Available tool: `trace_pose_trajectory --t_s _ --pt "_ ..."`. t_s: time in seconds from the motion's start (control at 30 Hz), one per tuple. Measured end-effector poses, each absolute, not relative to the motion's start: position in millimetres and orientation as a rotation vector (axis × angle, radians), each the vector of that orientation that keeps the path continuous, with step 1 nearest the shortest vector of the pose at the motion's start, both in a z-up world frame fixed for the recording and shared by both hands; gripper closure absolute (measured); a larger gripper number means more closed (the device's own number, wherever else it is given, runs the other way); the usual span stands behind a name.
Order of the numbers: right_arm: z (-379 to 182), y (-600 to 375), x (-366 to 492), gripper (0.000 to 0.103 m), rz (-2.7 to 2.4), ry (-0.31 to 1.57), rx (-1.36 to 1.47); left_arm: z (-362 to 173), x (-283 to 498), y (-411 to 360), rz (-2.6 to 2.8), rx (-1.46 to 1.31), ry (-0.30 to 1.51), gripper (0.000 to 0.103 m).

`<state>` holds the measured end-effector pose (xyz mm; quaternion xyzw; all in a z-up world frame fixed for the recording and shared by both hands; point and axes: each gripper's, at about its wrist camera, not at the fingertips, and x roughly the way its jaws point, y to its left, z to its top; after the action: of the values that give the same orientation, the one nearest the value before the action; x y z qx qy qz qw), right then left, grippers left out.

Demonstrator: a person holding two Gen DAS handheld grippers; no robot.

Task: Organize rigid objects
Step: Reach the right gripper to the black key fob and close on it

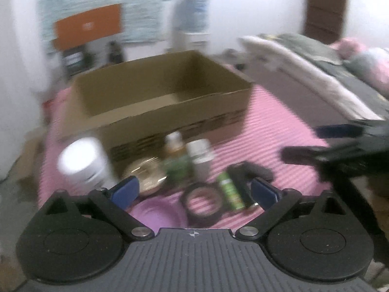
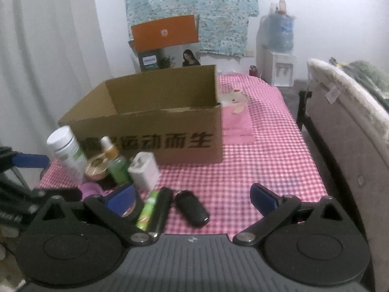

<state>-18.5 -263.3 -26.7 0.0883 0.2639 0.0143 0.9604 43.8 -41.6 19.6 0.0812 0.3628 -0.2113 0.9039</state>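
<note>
- Progress, as a judgement: barely begun. The open brown cardboard box (image 2: 145, 119) with black printed characters sits mid-frame in the right wrist view, and what shows of its inside looks empty. Every loose item sits outside it, at lower left.
- Items left to sort, left to right in the right wrist view: tall white plastic bottle with a white cap (image 2: 68, 152); round gold-lidded tin (image 2: 96, 168); green dropper bottle with an amber neck (image 2: 116, 164); white square plastic container (image 2: 144, 170); green cylindrical tube (image 2: 147, 210) lying flat, a black stick (image 2: 161, 209) touching it; a black oval case (image 2: 192, 208) just beside those.
- A black ring, possibly a tape roll (image 1: 203, 203), shows at lower centre of the left wrist view; blurred, so not certain.
- Left hand-held gripper (image 1: 194, 189): blue pads spread wide, nothing between them, low in its own frame above the cluster.
- Right hand-held gripper (image 2: 192, 198): jaws wide apart, holding nothing; the black oval case lies on the cloth between them, untouched.
- Surface: bench under a pink-and-white checked cloth (image 2: 267, 165), with a cartoon print right of the box.
- Room: white curtain at left, patterned blue fabric (image 2: 194, 7) at upper centre, an orange box below it, a water dispenser (image 2: 277, 48) at upper right, a padded chair or sofa edge at far right.
</note>
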Motion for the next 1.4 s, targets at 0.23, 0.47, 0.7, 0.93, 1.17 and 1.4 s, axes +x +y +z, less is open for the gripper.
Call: trace_pose_trajectory --t_s 0.23,0.47,0.7,0.93,1.17,1.4 --pt "-39.7 -301.3 21.0 0.038 0.137 0.667 0.321 -1.2 60.3 -97.4 -0.629 0.318 0.787 0.030" --pt "-71.6 -318.1 60.2 0.062 0.225 0.797 0.462 -24.6 85.6 -122.7 -0.710 0.285 0.928 0.057" --pt "-88.4 -329.5 72.4 0.074 0.281 0.850 0.549 -46.2 105.9 -137.5 -0.729 0.262 1.036 0.067" --pt "-91.7 -338.5 71.7 0.074 0.360 0.887 0.606 -61.9 120.6 -149.3 -0.711 0.258 1.097 0.066" --pt "-88.4 -344.6 70.2 0.074 0.402 0.890 0.604 -65.6 124.9 -158.4 -0.675 0.289 1.068 0.064" --pt "-92.8 -346.3 81.4 0.077 0.397 0.864 0.627 -66.3 126.5 -161.8 -0.630 0.318 1.034 0.064"
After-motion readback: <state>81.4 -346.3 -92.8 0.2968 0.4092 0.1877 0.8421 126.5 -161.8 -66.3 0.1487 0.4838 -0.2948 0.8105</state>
